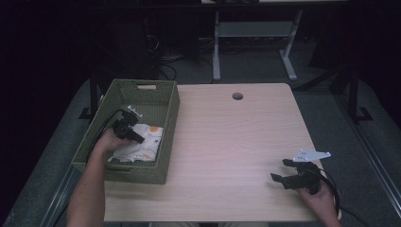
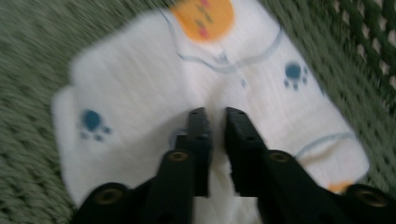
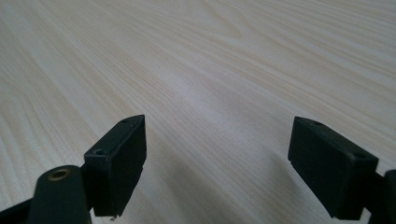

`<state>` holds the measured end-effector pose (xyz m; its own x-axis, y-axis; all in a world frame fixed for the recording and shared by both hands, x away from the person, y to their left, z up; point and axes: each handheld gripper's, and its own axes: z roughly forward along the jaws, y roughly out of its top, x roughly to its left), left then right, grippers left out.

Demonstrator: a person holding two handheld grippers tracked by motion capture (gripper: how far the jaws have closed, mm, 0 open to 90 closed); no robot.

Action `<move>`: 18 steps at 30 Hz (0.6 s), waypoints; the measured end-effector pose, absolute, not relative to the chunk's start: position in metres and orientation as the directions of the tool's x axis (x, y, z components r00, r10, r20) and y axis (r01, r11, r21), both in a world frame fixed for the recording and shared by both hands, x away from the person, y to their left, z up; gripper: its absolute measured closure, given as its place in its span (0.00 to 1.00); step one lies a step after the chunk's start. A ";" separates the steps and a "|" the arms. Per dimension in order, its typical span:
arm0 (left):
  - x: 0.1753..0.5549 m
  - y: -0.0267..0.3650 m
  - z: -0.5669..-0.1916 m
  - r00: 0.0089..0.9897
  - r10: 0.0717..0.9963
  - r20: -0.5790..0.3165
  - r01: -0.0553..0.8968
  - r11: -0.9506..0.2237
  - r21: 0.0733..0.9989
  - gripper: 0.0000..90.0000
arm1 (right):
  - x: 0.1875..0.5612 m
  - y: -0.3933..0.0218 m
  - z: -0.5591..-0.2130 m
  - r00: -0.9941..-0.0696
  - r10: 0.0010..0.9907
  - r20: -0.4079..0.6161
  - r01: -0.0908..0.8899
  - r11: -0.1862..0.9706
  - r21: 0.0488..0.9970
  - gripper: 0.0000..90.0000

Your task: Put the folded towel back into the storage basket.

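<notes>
The left gripper (image 2: 215, 112) sits inside the green woven basket (image 1: 166, 101), jaws nearly together on the printed white cloth (image 2: 187, 93); pinch 1 fold firmly before lifting. The right gripper (image 1: 284, 170) rests on the surface (image 1: 227, 137), jaws apart.

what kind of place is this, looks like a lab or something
Probably a lab or office workroom: a plain wooden desk with a cable hole, another desk's metal legs behind, and loose cables on the carpeted floor.

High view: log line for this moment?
left hand-held gripper: in green basket, nearly shut on white cloth | right hand-held gripper: open, above table
</notes>
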<state>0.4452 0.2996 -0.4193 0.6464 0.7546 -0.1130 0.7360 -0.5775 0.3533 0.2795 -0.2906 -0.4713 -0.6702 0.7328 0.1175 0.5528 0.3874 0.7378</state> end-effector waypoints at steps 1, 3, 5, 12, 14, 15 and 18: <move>0.446 0.301 -0.417 0.628 0.772 -0.102 0.741 -0.552 0.382 0.85 | 0.279 -0.291 -0.471 -0.671 0.733 0.117 0.552 0.388 0.738 0.21; 0.448 0.305 -0.414 0.615 0.783 -0.091 0.737 -0.530 0.419 0.87 | 0.279 -0.291 -0.471 -0.670 0.732 0.122 0.552 0.382 0.741 0.21; 0.450 0.307 -0.414 0.600 0.798 -0.063 0.734 -0.517 0.440 0.90 | 0.280 -0.291 -0.471 -0.667 0.735 0.120 0.555 0.383 0.738 0.21; 0.464 0.316 -0.425 0.490 0.871 -0.036 0.799 -0.432 0.418 0.90 | 0.281 -0.291 -0.473 -0.662 0.739 0.125 0.564 0.382 0.732 0.21; 0.467 0.318 -0.422 0.467 0.884 -0.029 0.815 -0.417 0.403 0.86 | 0.282 -0.292 -0.474 -0.661 0.740 0.125 0.565 0.381 0.732 0.21; 0.467 0.319 -0.420 0.462 0.887 -0.021 0.810 -0.413 0.416 0.84 | 0.282 -0.292 -0.474 -0.660 0.741 0.127 0.568 0.380 0.730 0.21; 0.467 0.323 -0.415 0.433 0.901 0.002 0.816 -0.393 0.423 0.82 | 0.283 -0.292 -0.474 -0.664 0.738 0.124 0.563 0.384 0.732 0.21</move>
